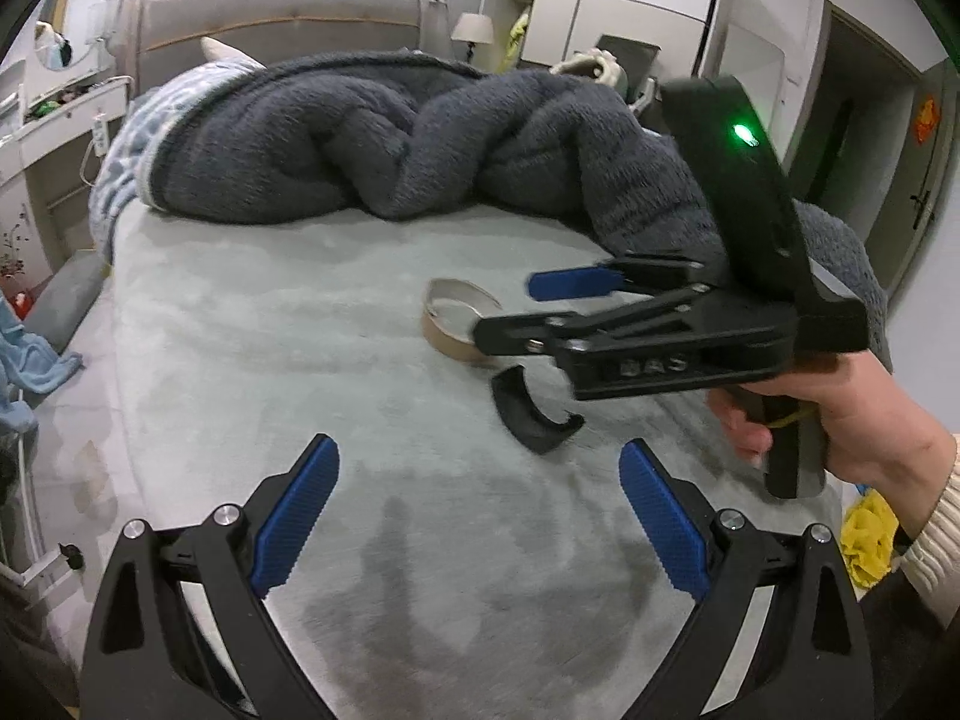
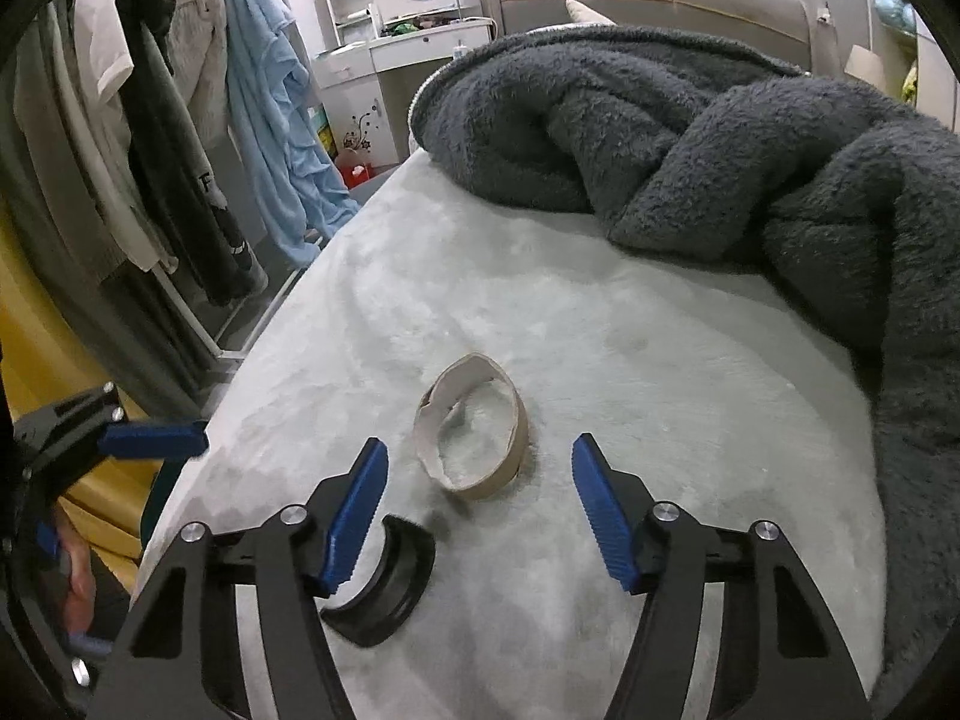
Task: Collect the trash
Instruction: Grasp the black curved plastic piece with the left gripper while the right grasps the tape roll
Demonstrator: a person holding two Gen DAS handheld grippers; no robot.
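So, cardboard ring (image 2: 474,427) lying on bed (image 2: 660,420) just ahead of right hand-held gripper (image 2: 474,510), jaws apart, holding nothing.

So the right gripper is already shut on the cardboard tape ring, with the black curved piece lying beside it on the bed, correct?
Not quite. The right gripper is open: in the right wrist view the cardboard tape ring lies just ahead of its fingertips, untouched. The black curved piece does lie beside it on the bed.
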